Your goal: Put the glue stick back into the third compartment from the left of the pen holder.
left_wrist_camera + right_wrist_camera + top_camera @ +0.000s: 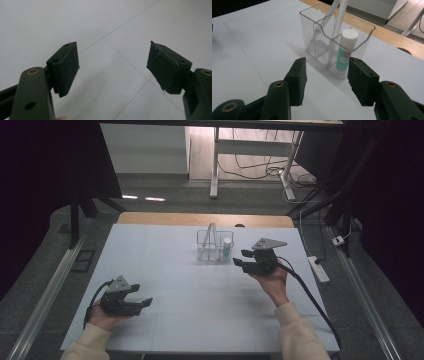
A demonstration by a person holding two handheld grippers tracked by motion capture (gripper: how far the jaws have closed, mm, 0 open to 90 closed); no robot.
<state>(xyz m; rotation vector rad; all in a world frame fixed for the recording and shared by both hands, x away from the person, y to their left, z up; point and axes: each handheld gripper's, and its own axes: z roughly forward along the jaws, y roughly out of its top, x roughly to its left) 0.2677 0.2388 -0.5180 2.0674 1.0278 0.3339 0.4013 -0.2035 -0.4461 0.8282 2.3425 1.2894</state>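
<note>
- Your left gripper (pixel 141 295) hangs low over the white table (pixel 165 265) at its near left; jaws spread wide, nothing between them
- Your right gripper (pixel 239 257) sits just right of the clear organizer (pixel 214 245), jaws parted wide and aimed at it, empty
- The organizer stands toward the table's far middle; a glue stick (pixel 346 50) is upright in its right compartment
- Two white sticks (pixel 338 22), possibly pens, lean inside it

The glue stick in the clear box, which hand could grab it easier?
Probably the right. The right gripper is open beside the clear box, facing the glue stick. The left gripper is far back over bare table.
</note>
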